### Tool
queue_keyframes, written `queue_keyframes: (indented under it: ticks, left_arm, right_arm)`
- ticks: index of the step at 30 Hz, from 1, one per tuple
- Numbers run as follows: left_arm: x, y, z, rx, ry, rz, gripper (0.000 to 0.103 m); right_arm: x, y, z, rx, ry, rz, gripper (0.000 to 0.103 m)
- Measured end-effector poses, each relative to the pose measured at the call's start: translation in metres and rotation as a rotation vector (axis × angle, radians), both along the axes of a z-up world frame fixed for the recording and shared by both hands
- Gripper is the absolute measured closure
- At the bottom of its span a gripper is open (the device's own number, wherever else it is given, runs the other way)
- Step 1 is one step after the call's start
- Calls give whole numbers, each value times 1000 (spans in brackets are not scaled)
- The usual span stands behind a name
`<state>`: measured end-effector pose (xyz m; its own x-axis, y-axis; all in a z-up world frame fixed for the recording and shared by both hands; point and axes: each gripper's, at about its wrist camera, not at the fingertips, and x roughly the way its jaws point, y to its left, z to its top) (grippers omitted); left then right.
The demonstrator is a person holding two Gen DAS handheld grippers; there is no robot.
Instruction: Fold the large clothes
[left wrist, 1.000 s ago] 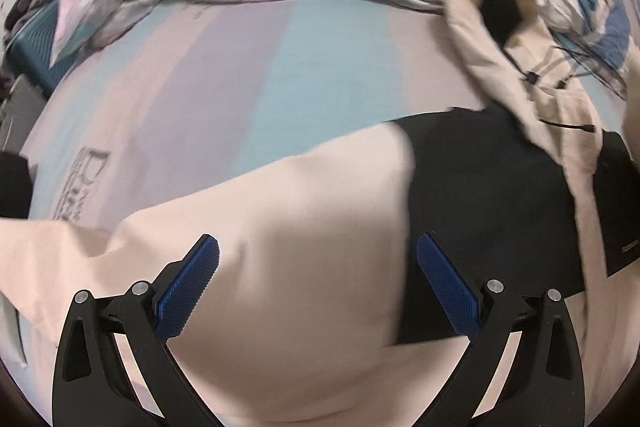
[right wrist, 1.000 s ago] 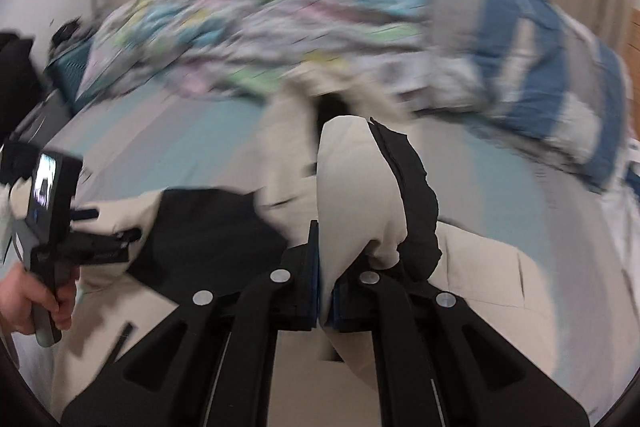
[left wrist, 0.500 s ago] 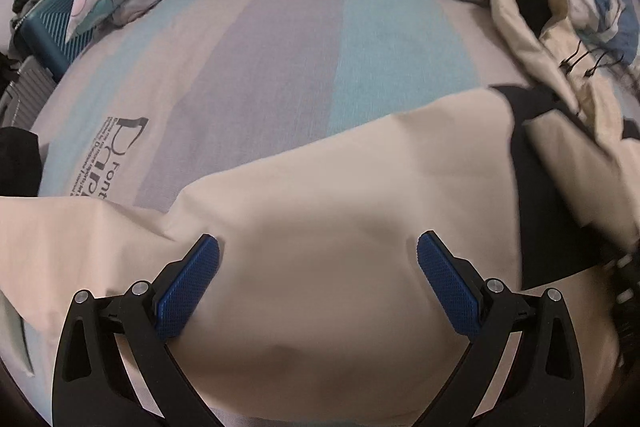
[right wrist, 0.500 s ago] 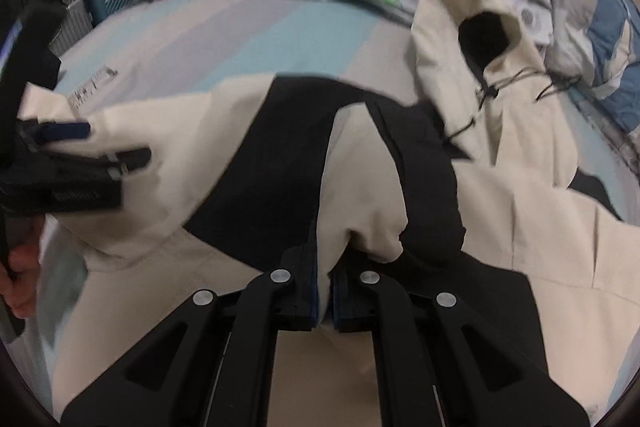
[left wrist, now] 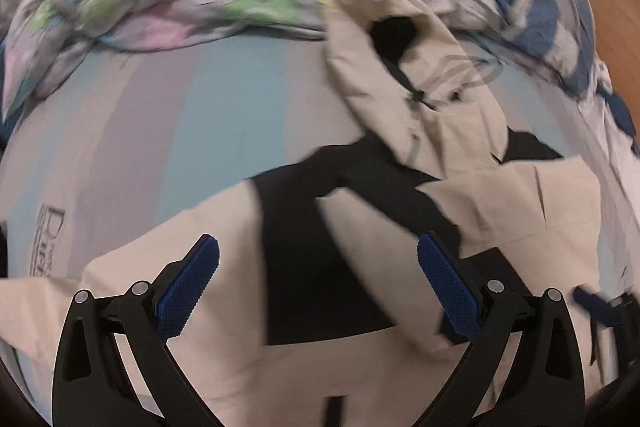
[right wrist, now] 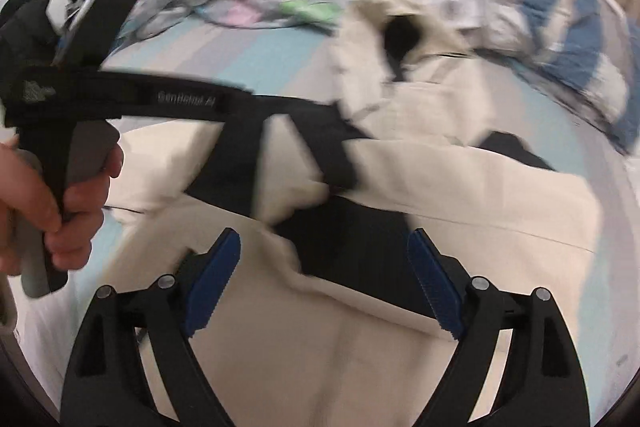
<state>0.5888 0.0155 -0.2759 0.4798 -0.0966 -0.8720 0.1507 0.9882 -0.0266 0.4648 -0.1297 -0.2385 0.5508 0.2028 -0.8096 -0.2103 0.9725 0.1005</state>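
Jacket sleeve now dropped; right claw has spread open.

The jacket under my grippers was matt cream cloth with black panels, softly creased. My left gripper had black plastic arms, blue pads with a rough knurled texture, and shiny metal screws. The bedsheet looked smooth striped fabric.
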Motion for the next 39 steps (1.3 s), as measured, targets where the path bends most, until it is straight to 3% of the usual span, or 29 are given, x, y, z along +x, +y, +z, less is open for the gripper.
queue_keyframes:
  ticks: [3, 8, 12, 14, 16, 20, 23, 27, 34, 39]
  left_arm:
    - [3, -34, -17, 22, 31, -34, 6]
    - [-5, -69, -42, 38, 65, -64, 6]
    - [-7, -83, -64, 59, 91, -57, 6]
    - [-7, -83, -71, 69, 93, -45, 14]
    - [-9, -81, -78, 73, 96, -24, 32]
    - [-13, -73, -82, 85, 71, -3, 46]
    - [-16, -71, -80, 118, 37, 31, 63]
    - [-18, -50, -71, 83, 25, 123, 78]
    - [-47, -2, -39, -28, -64, 311, 82]
    - [-59, 10, -48, -27, -46, 370, 81]
  right_arm:
    - [4, -53, -10, -77, -3, -89, 21]
    - [26, -126, -40, -65, 36, -231, 21]
    - [44, -157, -57, -76, 36, -278, 21]
    - [52, -167, -69, -74, 59, -294, 21]
    - [58, -173, -75, -63, 69, -300, 21]
    - [60, -177, -82, -45, 68, -303, 21]
    - [57, -175, -84, -56, 57, -304, 21]
    - [59, -176, -88, -51, 80, -315, 21]
    - [62, -171, -91, -66, 90, -299, 21]
    - [63, -157, -99, -98, 114, -265, 22]
